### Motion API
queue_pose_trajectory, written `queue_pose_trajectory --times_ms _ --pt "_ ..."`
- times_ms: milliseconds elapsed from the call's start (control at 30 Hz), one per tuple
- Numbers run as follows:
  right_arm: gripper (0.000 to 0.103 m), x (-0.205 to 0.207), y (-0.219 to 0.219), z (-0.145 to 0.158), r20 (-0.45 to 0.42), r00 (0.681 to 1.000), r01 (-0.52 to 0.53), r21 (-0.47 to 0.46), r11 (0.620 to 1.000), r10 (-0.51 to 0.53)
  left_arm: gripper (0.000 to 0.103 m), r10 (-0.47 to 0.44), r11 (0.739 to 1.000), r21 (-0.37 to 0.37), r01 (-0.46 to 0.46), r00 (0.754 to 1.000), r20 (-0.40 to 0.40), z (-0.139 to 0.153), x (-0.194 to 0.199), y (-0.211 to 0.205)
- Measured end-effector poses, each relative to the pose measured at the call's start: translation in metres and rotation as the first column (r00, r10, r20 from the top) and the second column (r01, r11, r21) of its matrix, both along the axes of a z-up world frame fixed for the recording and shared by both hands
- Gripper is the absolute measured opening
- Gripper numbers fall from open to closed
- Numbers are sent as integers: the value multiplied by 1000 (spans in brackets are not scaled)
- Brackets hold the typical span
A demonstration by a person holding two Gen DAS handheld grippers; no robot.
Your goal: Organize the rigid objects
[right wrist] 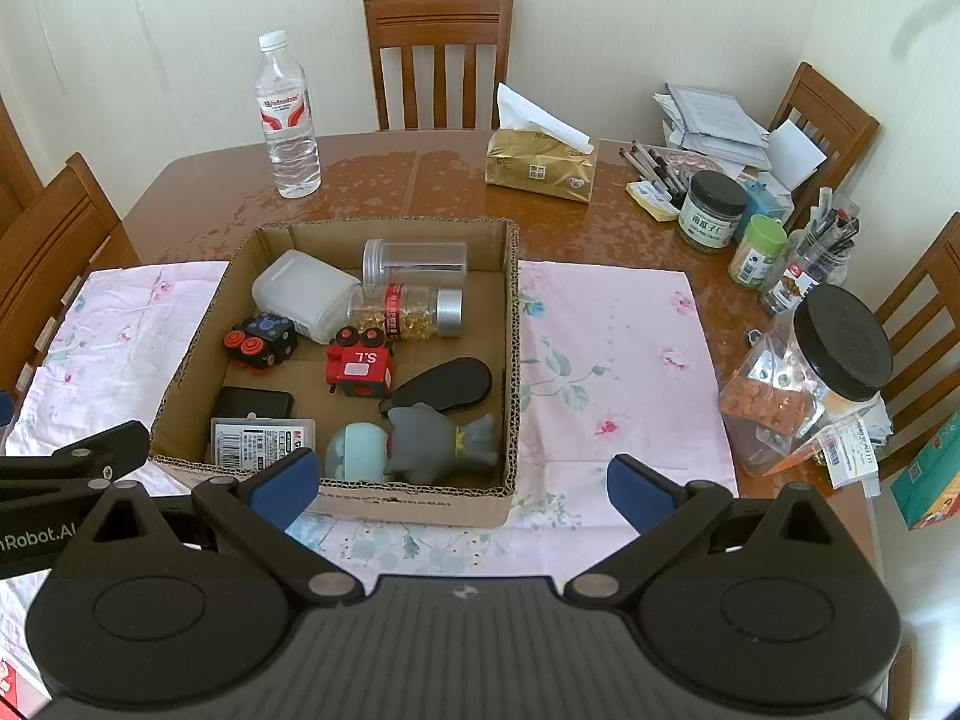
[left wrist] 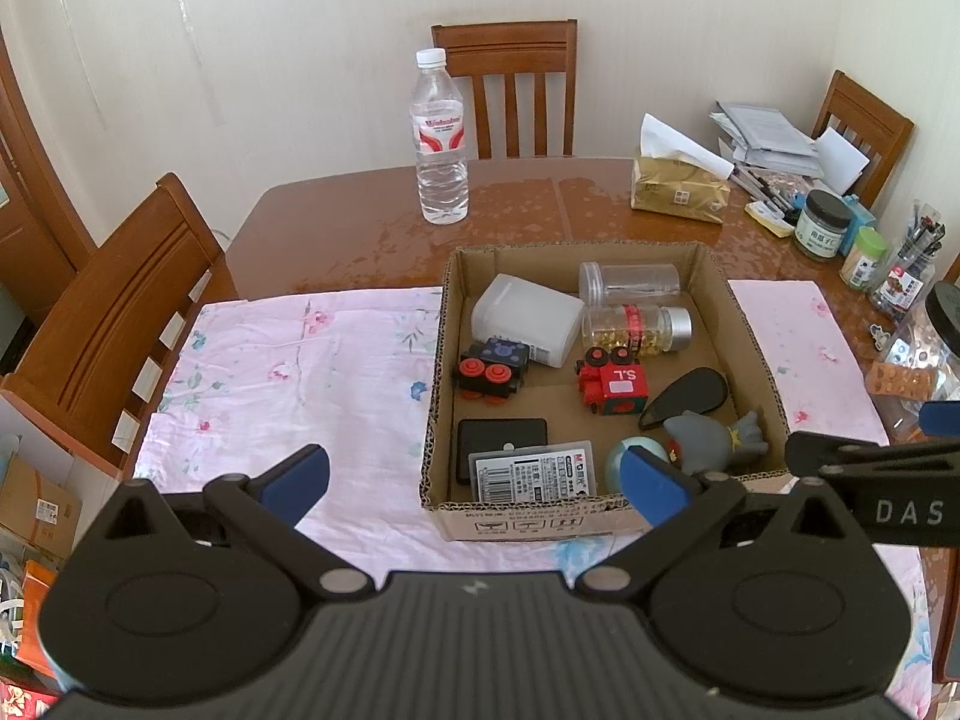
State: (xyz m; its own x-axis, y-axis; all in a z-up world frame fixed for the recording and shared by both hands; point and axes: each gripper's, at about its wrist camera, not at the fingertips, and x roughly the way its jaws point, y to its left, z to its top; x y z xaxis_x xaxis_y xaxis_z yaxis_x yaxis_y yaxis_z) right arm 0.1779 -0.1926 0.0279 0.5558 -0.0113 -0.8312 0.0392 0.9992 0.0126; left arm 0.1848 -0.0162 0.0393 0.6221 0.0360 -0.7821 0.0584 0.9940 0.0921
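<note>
A shallow cardboard box (left wrist: 441,372) (right wrist: 513,324) sits on a pink floral cloth (left wrist: 288,372) (right wrist: 618,360). Inside lie a white container (left wrist: 528,318), a clear jar (left wrist: 630,282), a bottle of yellow capsules (left wrist: 636,330), a black toy train (left wrist: 495,369), a red toy train (left wrist: 612,387) (right wrist: 360,366), a black case (left wrist: 501,438), a labelled plastic box (left wrist: 534,474), a grey figure (left wrist: 708,441) (right wrist: 438,438) and a pale blue toy (right wrist: 357,450). My left gripper (left wrist: 474,480) hovers open above the box's near edge, holding nothing. My right gripper (right wrist: 462,480) hangs open over the near right corner, also holding nothing.
A water bottle (left wrist: 441,144) (right wrist: 288,120) stands behind the box. A tissue pack (right wrist: 540,162), papers, jars (right wrist: 711,210) and pens crowd the table's right side. A big black-lidded jar (right wrist: 840,354) stands near right. Wooden chairs (left wrist: 120,300) ring the table.
</note>
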Motion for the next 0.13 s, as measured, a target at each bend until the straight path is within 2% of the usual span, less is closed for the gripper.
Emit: queue_pose_trajectory --times_ms 133 --pt "103 0 1 0 0 1000 0 -2 1000 0 102 2 1000 0 -2 1000 -1 0 0 0"
